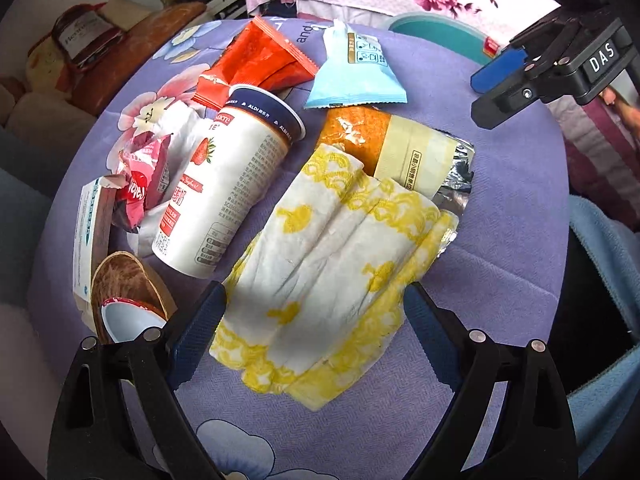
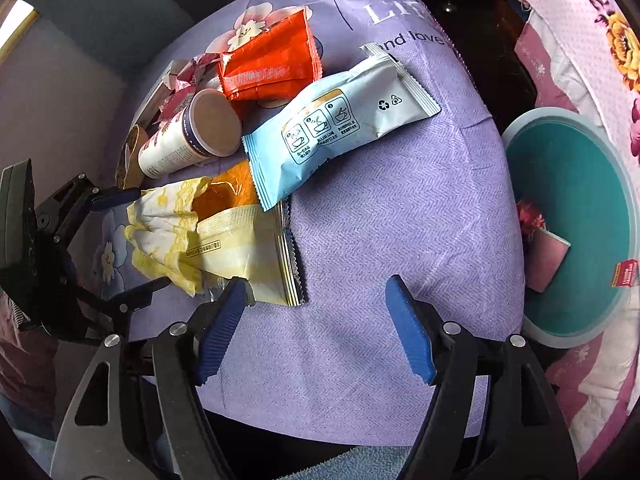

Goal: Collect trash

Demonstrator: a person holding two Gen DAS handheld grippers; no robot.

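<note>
Trash lies on a purple cloth (image 2: 380,220). A folded yellow-and-white napkin (image 1: 332,264) sits between the fingers of my left gripper (image 1: 314,332), which is open with its pads beside the napkin. Left of it lies a white strawberry yoghurt cup (image 1: 232,184) on its side. Behind are a red wrapper (image 1: 260,60), a light blue sachet (image 1: 352,76) and an orange-and-cream pouch (image 1: 408,148). My right gripper (image 2: 316,328) hangs open over bare cloth, with the pouch (image 2: 240,240) just beyond its left finger. A teal bin (image 2: 576,220) at the right holds a few wrappers.
A crumpled pink wrapper (image 1: 140,176), a small box (image 1: 90,236) and a brown cup (image 1: 124,284) crowd the left side. A flowered pink cloth (image 2: 580,40) lies behind the bin. The right gripper (image 1: 486,92) shows at the top right of the left wrist view.
</note>
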